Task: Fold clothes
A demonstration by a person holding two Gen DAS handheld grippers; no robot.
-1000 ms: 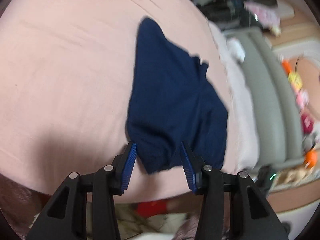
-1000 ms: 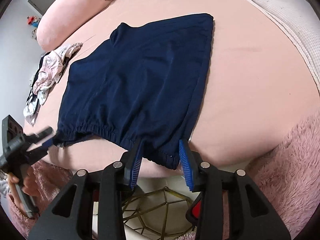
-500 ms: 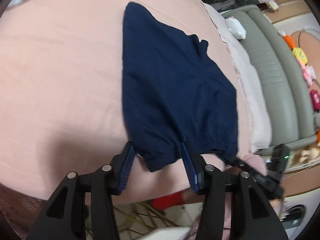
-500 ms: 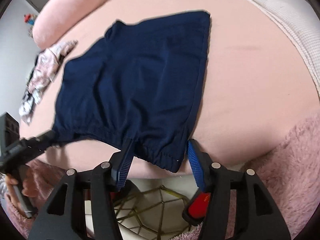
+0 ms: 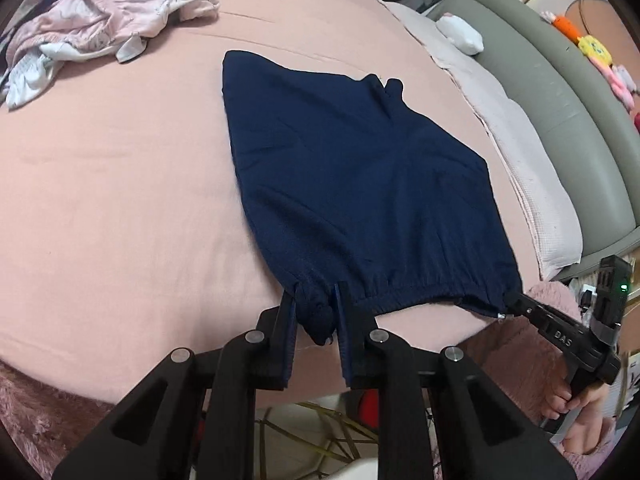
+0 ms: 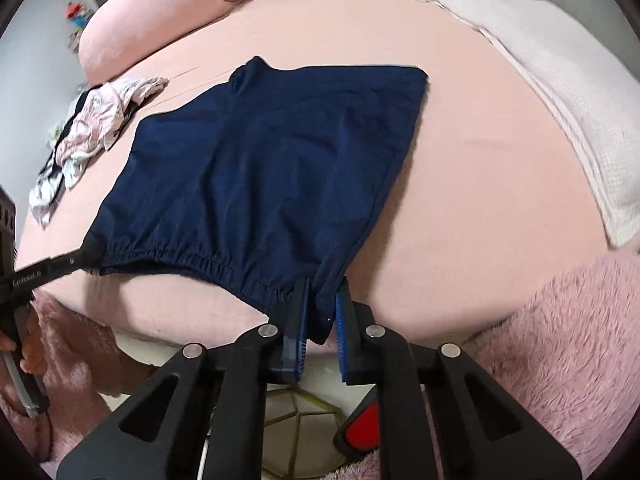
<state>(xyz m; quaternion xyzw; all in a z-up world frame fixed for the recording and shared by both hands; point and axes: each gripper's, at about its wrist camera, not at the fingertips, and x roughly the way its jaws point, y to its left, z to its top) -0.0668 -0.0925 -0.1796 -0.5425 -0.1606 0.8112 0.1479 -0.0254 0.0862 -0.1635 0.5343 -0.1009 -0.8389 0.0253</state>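
Navy blue and thin, the shorts (image 5: pixel 360 184) lie spread flat on the pink sheet of the bed (image 5: pixel 120 200), legs pointing away toward the far side and the gathered elastic waistband at the near edge of the mattress. Each end of that waistband is pinched. The left gripper (image 5: pixel 316 312) has just been closing and its jaws now clamp a bunched corner of the waistband, the cloth wadded into a small lump between the blue pads. The right gripper (image 6: pixel 320 312) has likewise just been closing and is clamped on the opposite corner, a fold of navy cloth hanging down between its pads. In the left wrist view the right gripper (image 5: pixel 516 308) shows at the right end of the band, held by a hand (image 5: pixel 568 400); in the right wrist view the left gripper (image 6: pixel 80 258) shows at the left end.

Well apart from the shorts, toward the far left of the bed, a heap of pale pink and white clothes (image 5: pixel 92 20) lies crumpled. A pink pillow (image 6: pixel 160 16) sits at the far end. Along the right side runs a whitish blanket (image 6: pixel 560 100), and beyond it a grey padded bed frame (image 5: pixel 560 100).
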